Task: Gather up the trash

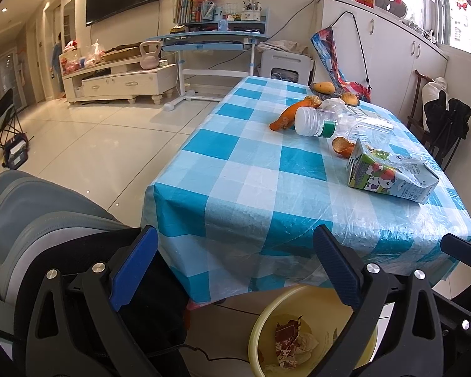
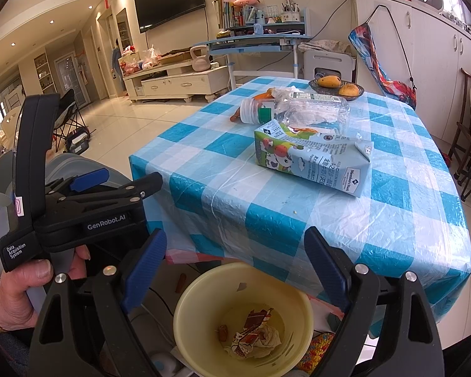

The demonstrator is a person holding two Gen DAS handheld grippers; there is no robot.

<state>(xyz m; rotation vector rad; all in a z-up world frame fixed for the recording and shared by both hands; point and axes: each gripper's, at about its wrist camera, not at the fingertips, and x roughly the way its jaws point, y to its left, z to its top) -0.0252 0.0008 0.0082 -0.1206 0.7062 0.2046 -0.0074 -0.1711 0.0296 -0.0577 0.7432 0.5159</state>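
Observation:
A milk carton (image 1: 392, 177) (image 2: 314, 160) lies on its side on the blue-checked table (image 1: 267, 169) (image 2: 267, 207). Behind it lie an empty clear plastic bottle (image 1: 339, 122) (image 2: 298, 111), an orange peel (image 1: 342, 146) and a carrot-like orange piece (image 1: 289, 114). A yellow bin (image 1: 260, 330) (image 2: 185, 314) stands on the floor under the table's near edge, with crumpled wrappers (image 2: 254, 334) inside. My left gripper (image 1: 235, 270) is open and empty above the bin's left side. My right gripper (image 2: 235, 270) is open and empty over the bin.
A dark bowl with mangoes (image 2: 336, 86) sits at the table's far end. A padded grey chair (image 1: 31, 220) is at the left. Dark wooden chairs (image 2: 468, 154) stand at the right. White cabinets (image 1: 392, 50) line the wall.

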